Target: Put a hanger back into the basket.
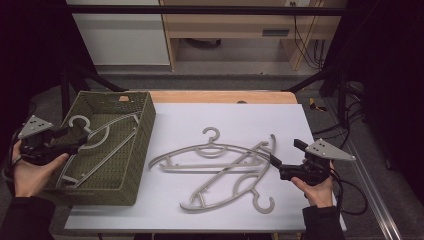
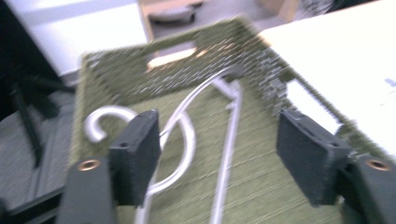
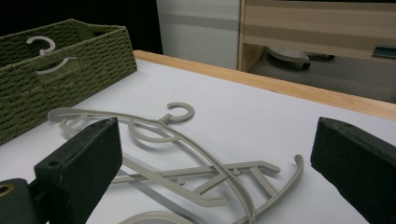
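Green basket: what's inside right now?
One grey hanger lies inside the woven basket, hook toward the far-left corner. The left gripper covers part of it; under the hanger can't be seen.

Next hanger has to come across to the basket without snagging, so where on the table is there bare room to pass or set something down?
Free: the white tabletop between the green woven basket and the two crossed grey plastic hangers, the strip behind their hooks, and the front edge below them. Crowded: mid-right, where the hangers overlap, and the basket floor, where another grey hanger lies.
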The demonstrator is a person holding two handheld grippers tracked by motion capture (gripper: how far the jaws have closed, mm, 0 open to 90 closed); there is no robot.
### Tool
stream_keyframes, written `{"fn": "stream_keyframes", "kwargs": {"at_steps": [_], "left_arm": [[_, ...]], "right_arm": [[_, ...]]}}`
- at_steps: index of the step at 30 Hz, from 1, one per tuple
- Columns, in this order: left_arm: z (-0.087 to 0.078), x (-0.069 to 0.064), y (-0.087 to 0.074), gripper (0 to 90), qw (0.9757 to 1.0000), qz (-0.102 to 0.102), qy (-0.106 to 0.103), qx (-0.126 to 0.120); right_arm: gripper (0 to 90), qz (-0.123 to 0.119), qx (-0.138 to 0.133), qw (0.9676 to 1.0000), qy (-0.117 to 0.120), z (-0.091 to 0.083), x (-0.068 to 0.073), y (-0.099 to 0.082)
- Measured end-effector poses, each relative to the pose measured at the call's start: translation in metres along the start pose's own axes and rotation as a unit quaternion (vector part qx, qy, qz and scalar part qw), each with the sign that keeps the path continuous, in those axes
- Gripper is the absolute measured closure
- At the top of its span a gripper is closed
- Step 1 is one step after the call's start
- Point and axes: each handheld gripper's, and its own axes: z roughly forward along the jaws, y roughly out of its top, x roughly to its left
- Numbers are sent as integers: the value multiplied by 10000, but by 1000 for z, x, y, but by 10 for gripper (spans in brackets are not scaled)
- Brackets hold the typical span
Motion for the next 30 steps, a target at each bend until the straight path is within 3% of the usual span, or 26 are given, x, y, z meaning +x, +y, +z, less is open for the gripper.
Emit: {"fn": "stream_keyframes", "kwargs": {"at_steps": [1, 2, 3, 5, 6, 7, 10, 12, 23, 30], "left_arm": [[0, 0, 0, 251, 10000, 0, 0, 0], [-1, -12, 3, 234, 9996, -43, -220, -197], [-1, -18, 4, 221, 9992, -49, -302, -276], [-2, -30, 5, 199, 9981, -36, -445, -426], [-2, -30, 5, 185, 9981, -36, -445, -426], [-2, -42, 4, 173, 9971, -15, -543, -537], [-1, -53, 4, 138, 9957, -18, -675, -627], [0, -68, 0, 126, 9936, -7, -836, -760], [14, -104, -14, 87, 9891, 133, -1284, -703], [26, -122, -11, 85, 9873, 323, -1466, -527]], "right_arm": [[23, -2, -17, 10000, 23, 0, 0, 0], [24, 0, -21, 10000, 21, -1, 0, 0], [24, 26, -32, 10000, 11, -1, 0, 0], [24, 29, -58, 10000, 28, -2, 0, 1], [24, 29, -58, 10000, 28, -2, 0, 1], [24, 57, -76, 10000, 10, -3, -1, 1], [24, 83, -87, 9999, 39, -4, -1, 1], [23, 87, -97, 9999, 30, -4, -1, 1], [22, 68, -95, 9999, 22, -3, 0, 1], [22, 58, -72, 9999, 52, -2, 1, 1]]}}
